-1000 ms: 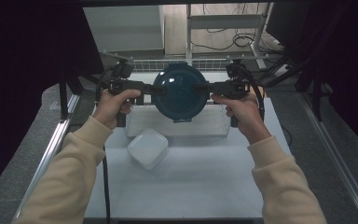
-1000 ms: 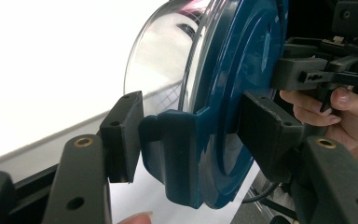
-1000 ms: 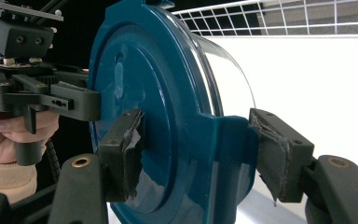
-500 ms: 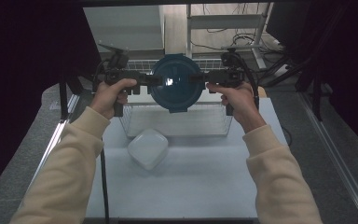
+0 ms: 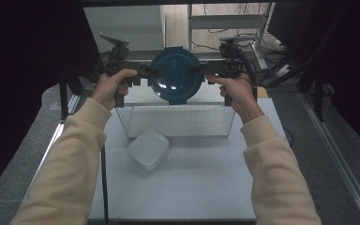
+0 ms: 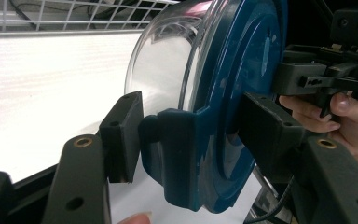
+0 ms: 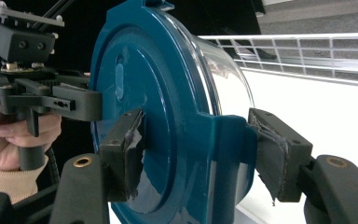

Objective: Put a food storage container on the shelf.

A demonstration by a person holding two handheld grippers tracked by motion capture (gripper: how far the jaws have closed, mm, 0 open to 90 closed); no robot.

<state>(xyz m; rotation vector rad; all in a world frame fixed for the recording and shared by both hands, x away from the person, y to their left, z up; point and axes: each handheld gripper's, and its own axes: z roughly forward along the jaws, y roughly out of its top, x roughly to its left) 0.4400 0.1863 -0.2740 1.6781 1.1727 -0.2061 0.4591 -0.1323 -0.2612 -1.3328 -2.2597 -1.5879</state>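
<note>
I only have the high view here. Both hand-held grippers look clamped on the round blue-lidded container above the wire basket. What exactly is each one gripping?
Observer: The left hand-held gripper pinches a blue latch tab on the lid's rim, one pad on the clear bowl side, one on the lid face.
Operator: And the right one?
Observer: The right hand-held gripper grips the opposite tab the same way; its pads look frayed.
Operator: How is the container turned?
Observer: On its side: the blue lid faces the person, the clear bowl faces the white surface behind.
Operator: Anything inside?
Observer: Nothing that I can see through the clear wall.
</note>
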